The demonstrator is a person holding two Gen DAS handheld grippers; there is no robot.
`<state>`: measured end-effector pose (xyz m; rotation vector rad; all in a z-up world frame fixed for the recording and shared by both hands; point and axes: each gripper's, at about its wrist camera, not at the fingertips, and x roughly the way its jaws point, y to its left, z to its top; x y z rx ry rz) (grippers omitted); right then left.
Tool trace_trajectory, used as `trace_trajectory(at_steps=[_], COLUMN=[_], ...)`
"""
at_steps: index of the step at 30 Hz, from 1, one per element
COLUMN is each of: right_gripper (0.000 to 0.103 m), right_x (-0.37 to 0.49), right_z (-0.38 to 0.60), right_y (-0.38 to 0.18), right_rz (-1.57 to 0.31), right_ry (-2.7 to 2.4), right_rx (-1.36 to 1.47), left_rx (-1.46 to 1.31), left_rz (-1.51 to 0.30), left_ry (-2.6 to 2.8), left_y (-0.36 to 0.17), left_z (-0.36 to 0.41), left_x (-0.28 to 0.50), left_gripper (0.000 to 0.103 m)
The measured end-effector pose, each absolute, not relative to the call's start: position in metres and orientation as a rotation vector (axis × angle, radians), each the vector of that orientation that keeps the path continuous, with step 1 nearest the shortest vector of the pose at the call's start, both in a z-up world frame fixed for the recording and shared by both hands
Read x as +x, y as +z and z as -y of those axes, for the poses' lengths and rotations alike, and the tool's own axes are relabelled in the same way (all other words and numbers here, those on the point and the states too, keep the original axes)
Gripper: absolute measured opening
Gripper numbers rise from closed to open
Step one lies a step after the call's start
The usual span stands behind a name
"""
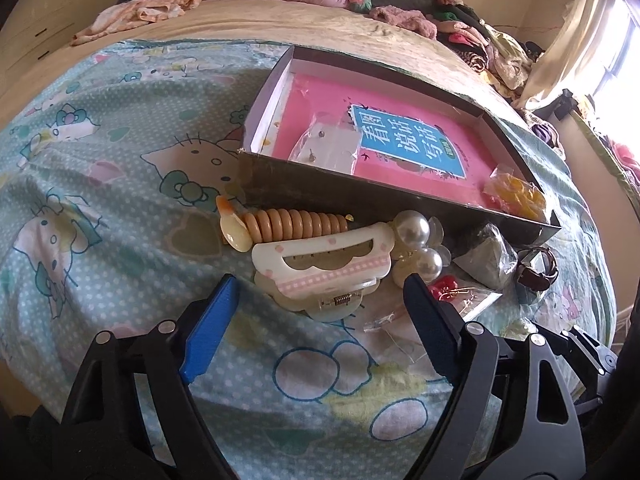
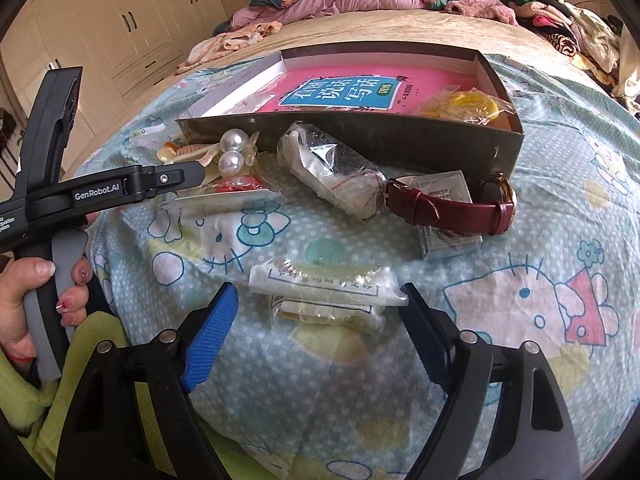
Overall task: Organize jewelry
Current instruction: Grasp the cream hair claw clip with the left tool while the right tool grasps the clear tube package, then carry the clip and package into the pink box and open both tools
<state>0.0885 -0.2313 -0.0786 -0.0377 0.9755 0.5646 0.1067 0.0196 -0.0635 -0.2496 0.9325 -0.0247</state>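
On the bed, over a pale blue cartoon-cat bedsheet (image 1: 100, 168), the loose pieces lie heaped against the near wall of a shallow dark cardboard box (image 1: 360, 188), probably so each needs only a short lift over the wall. The box already holds a pink book and, at its 3 o'clock corner, a bag of yellow pieces (image 1: 514, 196).

The left hand-held gripper (image 1: 320, 292) has its blue pads wide apart, nothing clamped, straddling a cream plastic claw hair clip with a pink checked band (image 1: 320, 260). At the clip's 12 o'clock lies a tan coiled hair tie (image 1: 296, 224); at its 3 o'clock, a pearl-bead hair clip (image 1: 416, 248).

The right hand-held gripper (image 2: 318, 300) is equally wide and empty, its tips flanking a clear packet with a white printed card (image 2: 324, 292). Toward 1 o'clock from that packet lies a wristwatch with a maroon leather strap (image 2: 452, 206), draped over a small clear case.

Both look lined up for a pinch.
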Motion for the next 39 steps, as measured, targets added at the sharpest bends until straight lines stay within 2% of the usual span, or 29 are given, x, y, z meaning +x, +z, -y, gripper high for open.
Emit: trace_trajectory(at_steps=[3, 5, 8, 12, 13, 39], right_gripper=[0.072, 0.072, 0.071, 0.071, 0.071, 0.071], right_x=[0.09, 0.09, 0.09, 0.089, 0.088, 0.091], right_z=[0.229, 0.229, 0.229, 0.23, 0.229, 0.221], right_y=[-0.08, -0.08, -0.079, -0.075, -0.074, -0.021], right_rz=[-0.968, -0.961, -0.95, -0.938, -0.935, -0.792], right_ry=[0.567, 0.575, 0.585, 0.602, 0.606, 0.648], right_rx=[-0.041, -0.039, -0.04, -0.03, -0.029, -0.039], left_rx=[-0.253, -0.247, -0.238, -0.227, -0.227, -0.262], left_rz=[-0.931, -0.93, -0.931, -0.926, -0.922, -0.778], left_ry=[-0.018, -0.016, -0.008, -0.009, -0.014, -0.039], left_y=[-0.064, -0.065, -0.067, -0.067, -0.067, -0.021], left_z=[-0.02, -0.018, -0.016, -0.015, -0.015, -0.045], left_x=[0.111, 0.113, 0.114, 0.113, 0.113, 0.068], left_gripper=[0.077, 0.076, 0.064, 0.063, 0.058, 0.058])
